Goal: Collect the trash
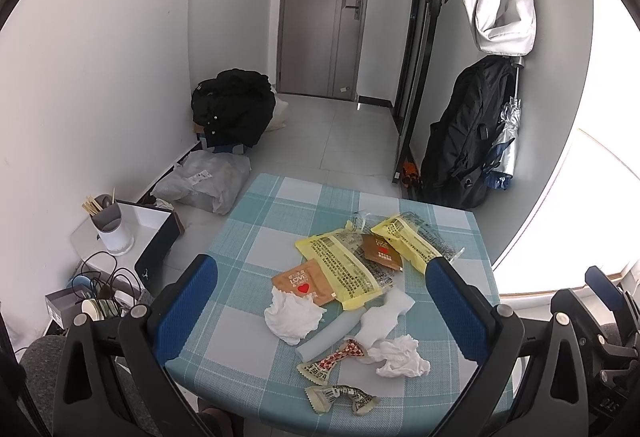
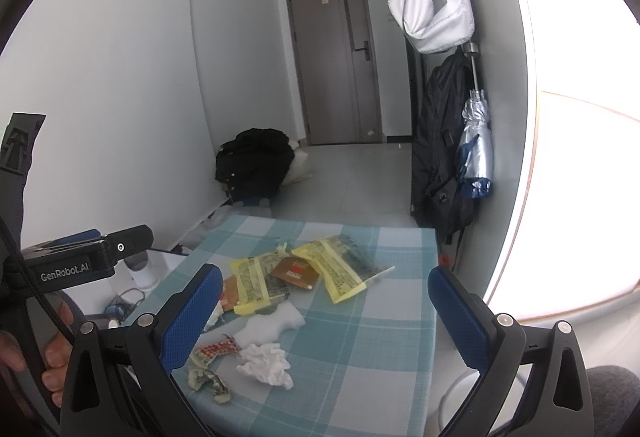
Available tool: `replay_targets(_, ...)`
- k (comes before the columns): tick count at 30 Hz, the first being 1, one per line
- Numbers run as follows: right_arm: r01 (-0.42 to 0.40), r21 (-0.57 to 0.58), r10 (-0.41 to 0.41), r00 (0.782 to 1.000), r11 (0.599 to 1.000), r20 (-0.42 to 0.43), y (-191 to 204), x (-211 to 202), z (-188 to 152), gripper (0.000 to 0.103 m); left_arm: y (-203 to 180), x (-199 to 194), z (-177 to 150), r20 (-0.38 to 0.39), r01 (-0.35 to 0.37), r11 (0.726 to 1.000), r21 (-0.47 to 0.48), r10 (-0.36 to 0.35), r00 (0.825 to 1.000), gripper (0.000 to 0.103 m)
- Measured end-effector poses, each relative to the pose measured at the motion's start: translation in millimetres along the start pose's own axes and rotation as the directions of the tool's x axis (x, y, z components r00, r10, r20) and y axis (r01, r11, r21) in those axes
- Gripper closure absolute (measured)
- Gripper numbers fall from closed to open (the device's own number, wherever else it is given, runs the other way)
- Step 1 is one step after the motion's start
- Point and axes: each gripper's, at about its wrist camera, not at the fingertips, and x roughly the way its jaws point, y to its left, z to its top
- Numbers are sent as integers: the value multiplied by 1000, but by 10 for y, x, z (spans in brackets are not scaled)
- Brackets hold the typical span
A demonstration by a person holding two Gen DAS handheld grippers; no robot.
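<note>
From the left wrist, the left gripper (image 1: pixel 320 301) hangs above the table (image 1: pixel 256 221) with its blue pads spread wide and nothing between them; the trash lies in a loose heap below: two yellow wrappers (image 1: pixel 344 269), a brown sachet (image 1: pixel 302 283) half tucked under one of them, a crumpled tissue (image 1: pixel 294 317), a second tissue ball (image 1: pixel 400 357), a checked red wrapper (image 1: pixel 332 357) and a twisted sachet (image 1: pixel 342 399) close to the near edge; the flat wrappers overlap, so a pinch on one could likely drag its neighbour and push the twisted sachet off the edge; thin film lying flat may also slip out of the pads

From the right wrist, the right gripper (image 2: pixel 324 311) is likewise spread wide and empty, hovering over the bare right half of the table (image 2: pixel 392 317); the heap sits to its left, with the second tissue ball (image 2: pixel 266 363) nearest; the left gripper's body (image 2: pixel 80 257) and the hand (image 2: pixel 52 353) holding it crowd that side, so both tools reaching for the pile at once could collide; no bin shows in either view, so where the trash goes is unclear
</note>
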Motion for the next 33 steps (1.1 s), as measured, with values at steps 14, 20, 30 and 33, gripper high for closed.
replay_targets(14, -57, 39, 58, 998, 998, -29, -41, 113, -28, 0, 127, 171, -7, -73, 80, 996, -26, -81, 994, 1)
replay_targets(20, -70, 39, 72, 996, 997, -58, -36, 235, -25, 0, 443, 499, 59, -195, 59, 996, -65, -70, 978, 1)
replay_targets(30, -135, 92, 147, 979, 987, -138, -86, 550, -14, 0, 571, 1079, -143, -458, 134, 991, -10, -124, 880, 1)
replay_targets(33, -150, 102, 165, 974, 983, -157, -90, 635, -18, 0, 496, 1203, -214, -511, 165, 985, 45, -119, 851, 3)
